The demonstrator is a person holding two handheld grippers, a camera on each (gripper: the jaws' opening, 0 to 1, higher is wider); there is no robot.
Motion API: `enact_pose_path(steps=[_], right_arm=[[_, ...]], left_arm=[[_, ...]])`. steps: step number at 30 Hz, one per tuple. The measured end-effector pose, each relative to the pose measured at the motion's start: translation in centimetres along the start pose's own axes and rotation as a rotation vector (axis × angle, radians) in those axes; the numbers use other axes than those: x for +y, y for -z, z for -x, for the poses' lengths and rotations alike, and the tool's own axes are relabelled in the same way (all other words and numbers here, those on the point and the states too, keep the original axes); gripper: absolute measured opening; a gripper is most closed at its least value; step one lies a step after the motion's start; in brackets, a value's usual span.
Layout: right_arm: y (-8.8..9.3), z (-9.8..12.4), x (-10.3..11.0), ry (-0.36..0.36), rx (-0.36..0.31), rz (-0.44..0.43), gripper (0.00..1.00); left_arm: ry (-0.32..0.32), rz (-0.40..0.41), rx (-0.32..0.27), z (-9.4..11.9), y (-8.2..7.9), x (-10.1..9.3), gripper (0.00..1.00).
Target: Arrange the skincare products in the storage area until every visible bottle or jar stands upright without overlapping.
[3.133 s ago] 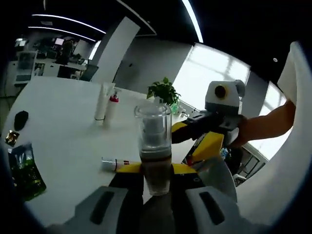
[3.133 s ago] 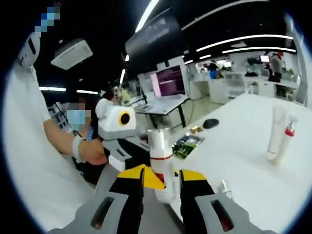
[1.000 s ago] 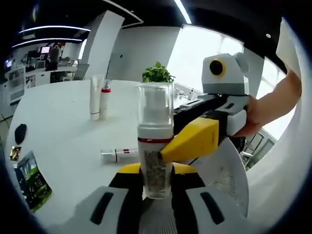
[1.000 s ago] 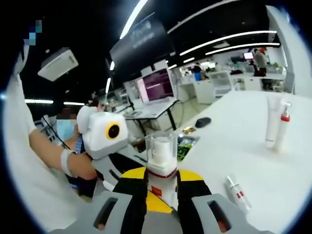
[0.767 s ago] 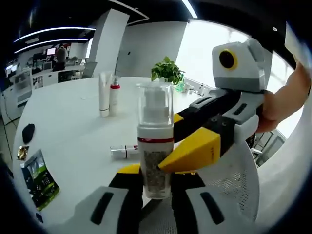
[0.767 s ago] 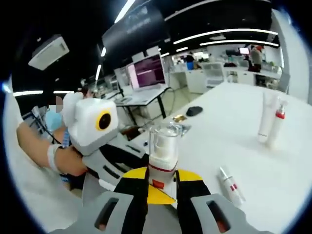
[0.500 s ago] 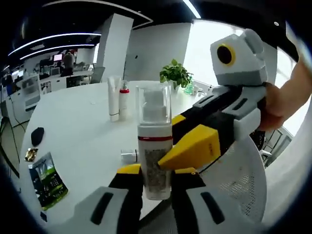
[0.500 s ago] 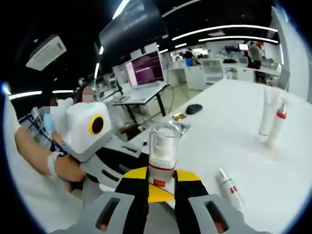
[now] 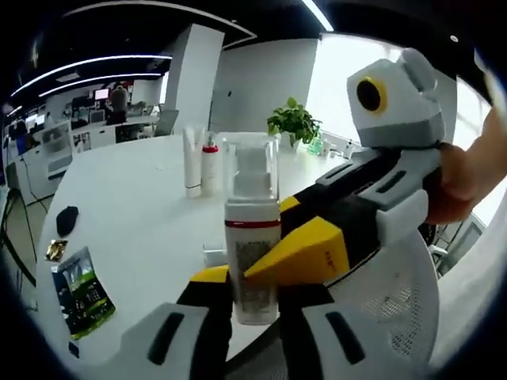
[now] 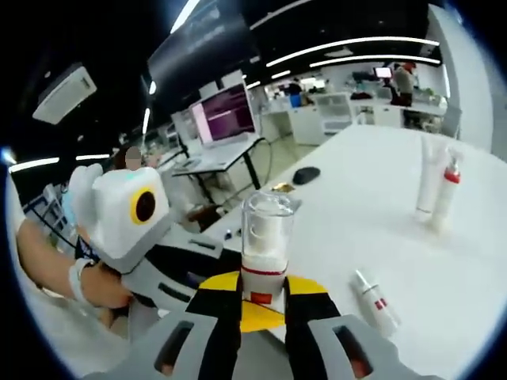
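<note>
A white pump bottle [image 9: 252,252] with a clear cap and a red band stands upright between the jaws of my left gripper [image 9: 253,299], which is shut on its lower body. My right gripper [image 9: 360,210] comes in from the right, and its yellow jaw tip presses on the same bottle. In the right gripper view the pump bottle [image 10: 265,245] sits between the yellow jaws of my right gripper [image 10: 264,307], with the left gripper [image 10: 146,237] beside it. A white tube [image 9: 191,162] and a red-collared bottle [image 9: 210,165] stand upright together. A small tube [image 10: 377,302] lies flat on the table.
The white table [image 9: 127,206] carries a black mouse [image 9: 67,218], a gold wrapper [image 9: 55,251] and a green packet [image 9: 81,288] near its edge. A potted plant [image 9: 295,125] stands at the far side. A mesh chair [image 9: 400,305] is under the right gripper.
Both grippers stay on the pump bottle. The hands have swung slightly, so the table and standing bottles shifted in view. The left gripper sits lower in the right gripper view.
</note>
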State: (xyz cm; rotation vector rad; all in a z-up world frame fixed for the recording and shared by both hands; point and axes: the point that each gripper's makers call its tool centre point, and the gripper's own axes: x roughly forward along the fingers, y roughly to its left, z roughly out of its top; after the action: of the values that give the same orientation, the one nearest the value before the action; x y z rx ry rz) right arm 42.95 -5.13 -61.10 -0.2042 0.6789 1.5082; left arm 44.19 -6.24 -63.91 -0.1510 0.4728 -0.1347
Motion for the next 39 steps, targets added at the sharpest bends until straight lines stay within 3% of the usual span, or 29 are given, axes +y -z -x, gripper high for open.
enact_pose_path(steps=[3, 6, 8, 13, 14, 16, 18, 26, 39], right_arm=[[-0.1, 0.4, 0.3, 0.012, -0.010, 0.039, 0.13], [-0.2, 0.4, -0.5, 0.019, -0.018, 0.037, 0.13], [-0.4, 0.5, -1.0, 0.031, -0.019, 0.049, 0.13], [-0.6, 1.3, -3.4, 0.073, -0.019, 0.056, 0.13], [-0.7, 1.5, -4.3, 0.091, -0.021, 0.049, 0.13], [-0.8, 1.5, -5.6, 0.111, -0.020, 0.034, 0.13], [-0.9, 1.5, -7.1, 0.137, -0.017, 0.026, 0.13], [-2.4, 0.3, -10.3, 0.187, -0.018, 0.024, 0.13], [-4.1, -3.5, -16.2, 0.247, 0.006, 0.039, 0.14]], left_arm=[[-0.007, -0.017, -0.028, -0.1, -0.4, 0.1, 0.16], [-0.052, -0.118, -0.050, -0.5, -0.7, 0.5, 0.18], [-0.056, -0.116, -0.001, -0.7, 0.1, -0.1, 0.20], [-0.139, -0.195, 0.061, -1.3, 1.2, 1.7, 0.37], [-0.141, -0.196, 0.116, -1.4, 2.2, 1.7, 0.37], [-0.158, -0.235, 0.172, -1.5, 3.1, 1.9, 0.35], [-0.162, -0.282, 0.174, -1.7, 3.1, 1.8, 0.35], [-0.215, -0.285, 0.227, -1.7, 3.6, 2.9, 0.43], [-0.225, -0.278, 0.271, -1.9, 4.4, 3.2, 0.33]])
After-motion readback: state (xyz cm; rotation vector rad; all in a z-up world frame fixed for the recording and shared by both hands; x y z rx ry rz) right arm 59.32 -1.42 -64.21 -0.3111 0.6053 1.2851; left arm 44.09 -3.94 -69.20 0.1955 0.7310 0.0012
